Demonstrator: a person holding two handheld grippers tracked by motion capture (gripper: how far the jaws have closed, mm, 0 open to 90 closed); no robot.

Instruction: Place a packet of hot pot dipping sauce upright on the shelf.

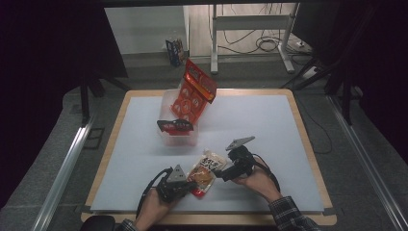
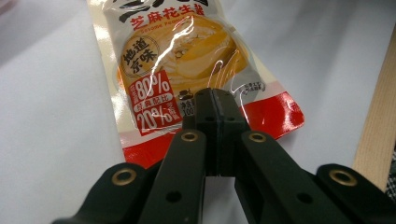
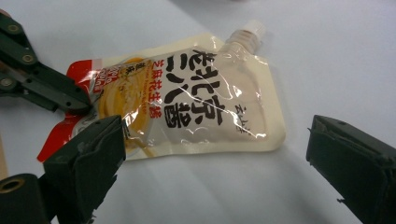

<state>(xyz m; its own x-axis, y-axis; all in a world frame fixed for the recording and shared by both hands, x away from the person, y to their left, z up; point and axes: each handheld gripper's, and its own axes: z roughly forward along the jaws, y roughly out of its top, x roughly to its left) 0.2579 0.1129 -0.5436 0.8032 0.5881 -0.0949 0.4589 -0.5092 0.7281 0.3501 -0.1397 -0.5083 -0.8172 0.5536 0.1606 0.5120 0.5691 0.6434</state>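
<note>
Sauce pouch pinched at bottom by left tool, before gaping right tool.

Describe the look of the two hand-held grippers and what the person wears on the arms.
Both are black: the left hand-held gripper and the right hand-held gripper each carry a grey three-cornered plate and trail a black cable. The jaw arms show brass-coloured rivets. A dark plaid sleeve covers the right forearm.

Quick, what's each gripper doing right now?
Left gripper: shut on the pouch.
Right gripper: open, holding nothing.
</note>
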